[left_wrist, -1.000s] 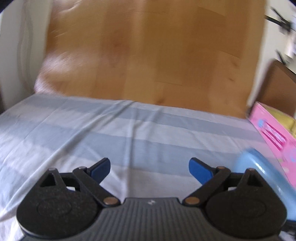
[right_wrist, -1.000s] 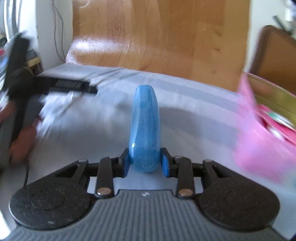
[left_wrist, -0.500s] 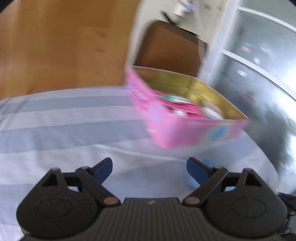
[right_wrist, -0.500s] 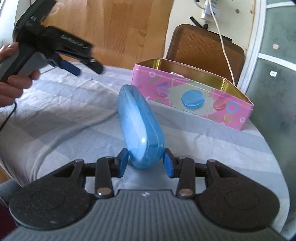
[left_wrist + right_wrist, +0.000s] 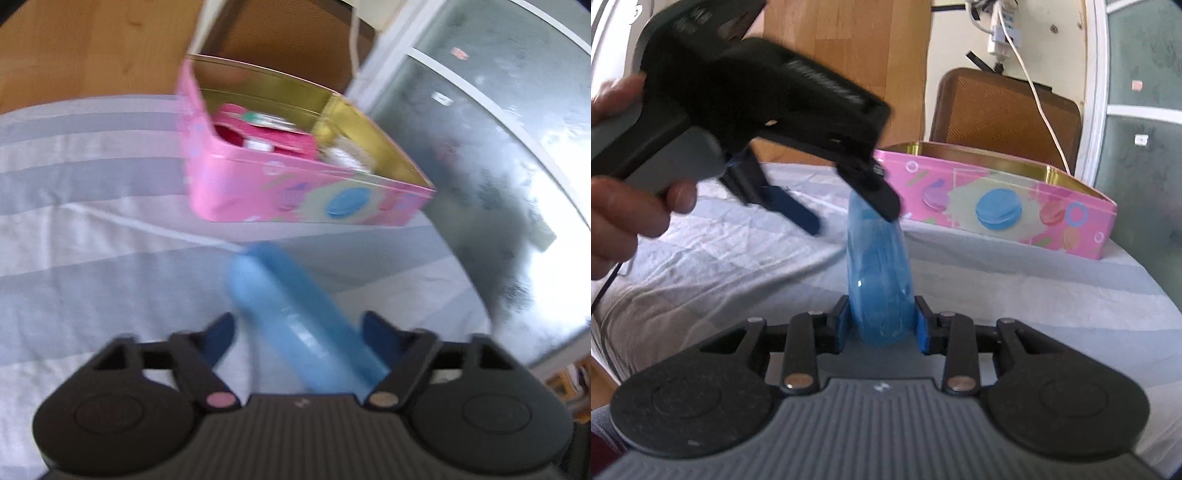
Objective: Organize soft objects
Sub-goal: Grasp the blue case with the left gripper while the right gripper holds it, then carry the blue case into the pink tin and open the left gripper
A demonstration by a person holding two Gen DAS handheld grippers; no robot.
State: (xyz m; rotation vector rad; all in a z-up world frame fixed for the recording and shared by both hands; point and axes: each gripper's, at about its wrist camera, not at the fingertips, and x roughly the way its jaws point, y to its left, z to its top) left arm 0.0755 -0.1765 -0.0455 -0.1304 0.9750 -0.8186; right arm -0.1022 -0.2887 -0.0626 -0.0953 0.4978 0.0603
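Note:
My right gripper (image 5: 881, 325) is shut on the near end of a glossy blue oval case (image 5: 877, 269), held on edge above the striped sheet. My left gripper (image 5: 299, 332) is open, its fingers either side of the case's far end (image 5: 295, 317); in the right wrist view its fingers (image 5: 882, 199) straddle the top of the case. I cannot tell whether they touch it. An open pink tin (image 5: 280, 192) with macaron pictures holds pink pouches and small white items; it also stands behind the case in the right wrist view (image 5: 997, 206).
A blue-and-white striped sheet (image 5: 1015, 295) covers the surface. A brown chair back (image 5: 1004, 110) and a white cable (image 5: 1030, 85) are behind the tin. A frosted glass door (image 5: 480, 147) is at the right. Wooden floor (image 5: 92, 48) lies beyond.
My left gripper has swung right and come down over the blue case, which now lies between its open fingers. My right gripper keeps its grip and has turned the case more upright.

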